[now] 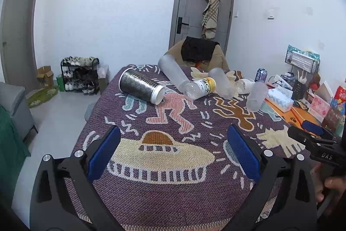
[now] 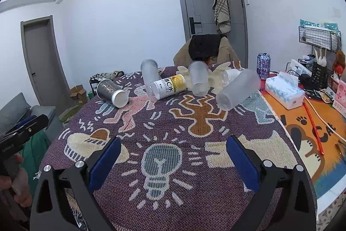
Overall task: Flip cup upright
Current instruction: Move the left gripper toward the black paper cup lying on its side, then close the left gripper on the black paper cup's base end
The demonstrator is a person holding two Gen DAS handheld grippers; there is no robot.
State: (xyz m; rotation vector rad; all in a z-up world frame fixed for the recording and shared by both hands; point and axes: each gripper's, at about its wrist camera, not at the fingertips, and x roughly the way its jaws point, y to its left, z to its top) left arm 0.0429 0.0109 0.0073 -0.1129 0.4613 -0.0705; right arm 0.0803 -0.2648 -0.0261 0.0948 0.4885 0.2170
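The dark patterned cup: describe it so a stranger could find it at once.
Start at the purple cartoon-figure blanket covering the table. Along its far side lies a row of tipped-over containers; go to the left end. The dark patterned cup lies there on its side, the only opaque one beside frosted clear cups.

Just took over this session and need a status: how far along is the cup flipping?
Done: nothing visible. The dark patterned cup and the three frosted cups all lie on their sides on the patterned cloth.
In hand: nothing; the left gripper and right gripper are open and empty, short of the cups.
Left: every flip.
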